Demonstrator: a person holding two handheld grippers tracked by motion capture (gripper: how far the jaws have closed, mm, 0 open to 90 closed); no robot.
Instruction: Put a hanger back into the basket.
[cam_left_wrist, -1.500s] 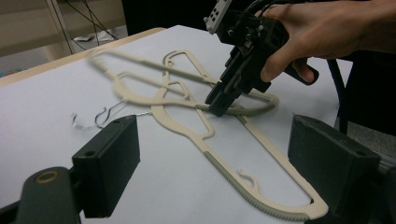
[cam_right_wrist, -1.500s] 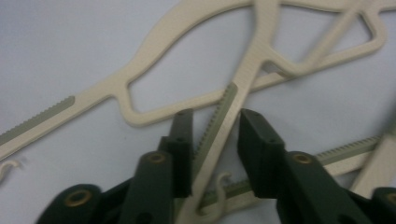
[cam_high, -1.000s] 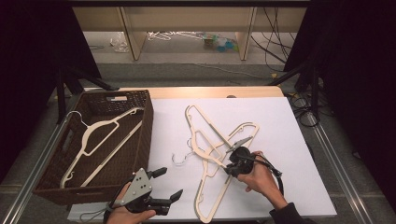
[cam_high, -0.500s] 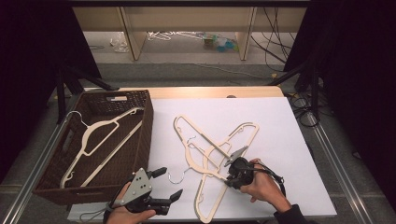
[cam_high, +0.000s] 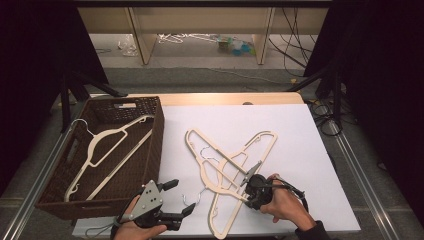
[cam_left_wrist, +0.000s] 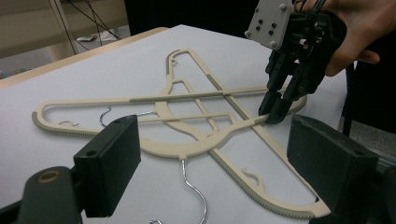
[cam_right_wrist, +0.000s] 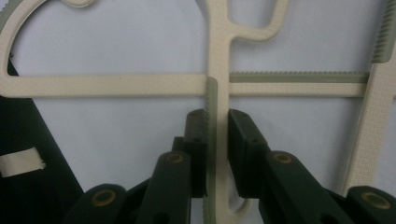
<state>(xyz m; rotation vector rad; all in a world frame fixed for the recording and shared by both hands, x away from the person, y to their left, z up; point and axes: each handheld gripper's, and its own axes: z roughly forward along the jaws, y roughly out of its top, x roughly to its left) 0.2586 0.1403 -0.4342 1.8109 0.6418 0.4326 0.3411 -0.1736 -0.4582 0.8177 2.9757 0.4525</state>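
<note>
Right gripper (cam_high: 248, 186) nearly closed, jaws pinching a bar of one hanger (cam_high: 235, 187) in the crossed pair; in the right gripper view the pads (cam_right_wrist: 196, 140) sit on either side of the bar. Left gripper (cam_high: 175, 197) spread wide, holding nothing, hovering at the table's (cam_high: 310, 150) near edge just beside the basket (cam_high: 155, 135). Basket at the left edge holds another hanger (cam_high: 107, 150), lying tilted. Pair: cream plastic, ribbed grey strips, wire hooks (cam_left_wrist: 194, 189), crossed flat on the white sheet near the front edge.
</note>
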